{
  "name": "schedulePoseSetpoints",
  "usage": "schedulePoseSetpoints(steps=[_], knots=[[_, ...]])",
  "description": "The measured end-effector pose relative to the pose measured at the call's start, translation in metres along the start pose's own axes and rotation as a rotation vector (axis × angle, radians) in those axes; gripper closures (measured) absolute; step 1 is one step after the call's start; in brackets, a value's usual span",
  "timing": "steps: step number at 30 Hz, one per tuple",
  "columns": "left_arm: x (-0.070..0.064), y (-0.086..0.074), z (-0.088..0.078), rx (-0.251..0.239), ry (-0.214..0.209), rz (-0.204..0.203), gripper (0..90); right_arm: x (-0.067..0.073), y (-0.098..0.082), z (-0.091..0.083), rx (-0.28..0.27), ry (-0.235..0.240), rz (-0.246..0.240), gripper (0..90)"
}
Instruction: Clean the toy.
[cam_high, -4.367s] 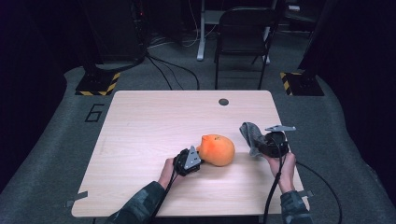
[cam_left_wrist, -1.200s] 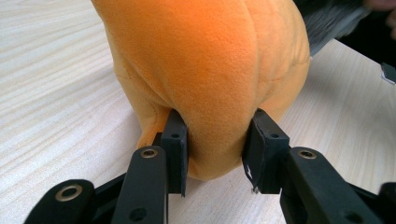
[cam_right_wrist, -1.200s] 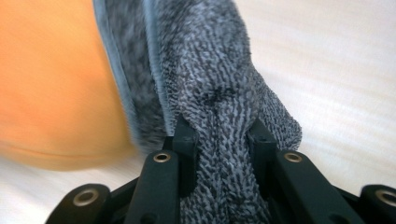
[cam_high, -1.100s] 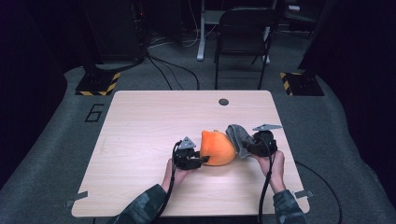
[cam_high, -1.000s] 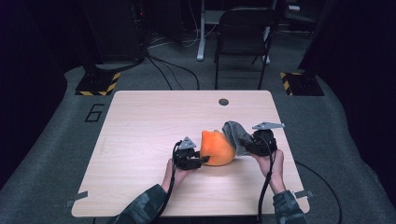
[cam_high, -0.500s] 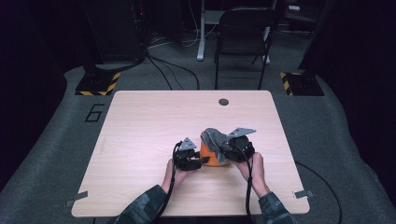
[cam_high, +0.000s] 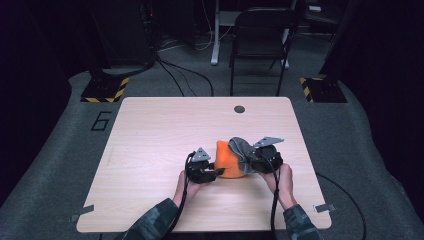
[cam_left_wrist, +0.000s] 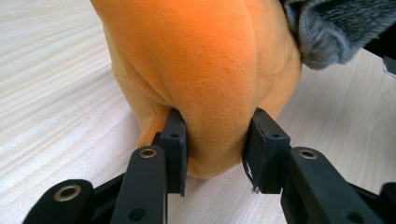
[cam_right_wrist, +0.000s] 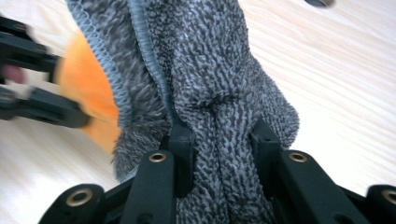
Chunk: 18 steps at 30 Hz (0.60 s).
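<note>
Orange plush toy (cam_high: 229, 161) sits on the worktop (cam_high: 150, 130), right of centre in the lower half of the high view. Left gripper (cam_high: 214, 171) meets it from the left; in the left gripper view its 2 jaws are clamped on a fold at the toy's lower end (cam_left_wrist: 210, 93), pads pressing into the fabric. Right gripper (cam_high: 248, 162) comes in from the right, its 2 jaws clamped on a bunched grey cloth (cam_high: 241, 149). In the right gripper view the cloth (cam_right_wrist: 205, 84) rises from between the jaws and lies against the toy (cam_right_wrist: 88, 93) at the left of that frame. Cloth drapes over the toy's upper right side. A small dark disc (cam_high: 239, 109) lies near the worktop's far edge, well apart.
</note>
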<state>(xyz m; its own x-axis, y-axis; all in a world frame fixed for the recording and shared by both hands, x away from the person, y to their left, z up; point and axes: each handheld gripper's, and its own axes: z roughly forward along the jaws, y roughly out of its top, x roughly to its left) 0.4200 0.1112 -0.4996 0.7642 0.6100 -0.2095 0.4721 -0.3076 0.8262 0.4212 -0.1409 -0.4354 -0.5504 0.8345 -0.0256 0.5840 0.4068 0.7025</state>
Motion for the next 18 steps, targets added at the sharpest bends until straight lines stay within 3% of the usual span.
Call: schedulePoseSetpoints(steps=[5,7,11,15,18], knots=[[0.000,-0.001,-0.001,0.000,0.004,0.008,63.1,-0.021,-0.011,0.010,0.053,-0.040,0.056,68.5],[0.000,-0.001,-0.001,0.003,0.003,0.002,63.1,-0.029,-0.016,0.017,0.089,-0.072,0.067,69.0],[0.001,-0.002,-0.002,-0.002,0.000,0.002,63.1,-0.041,-0.027,0.033,0.167,-0.086,0.122,69.6],[0.001,-0.003,-0.002,-0.009,0.004,0.005,63.1,-0.047,-0.031,0.038,0.183,-0.098,0.136,69.6],[0.000,-0.003,-0.002,-0.012,0.005,0.003,63.0,-0.050,-0.029,0.031,0.160,-0.100,0.150,69.8]])
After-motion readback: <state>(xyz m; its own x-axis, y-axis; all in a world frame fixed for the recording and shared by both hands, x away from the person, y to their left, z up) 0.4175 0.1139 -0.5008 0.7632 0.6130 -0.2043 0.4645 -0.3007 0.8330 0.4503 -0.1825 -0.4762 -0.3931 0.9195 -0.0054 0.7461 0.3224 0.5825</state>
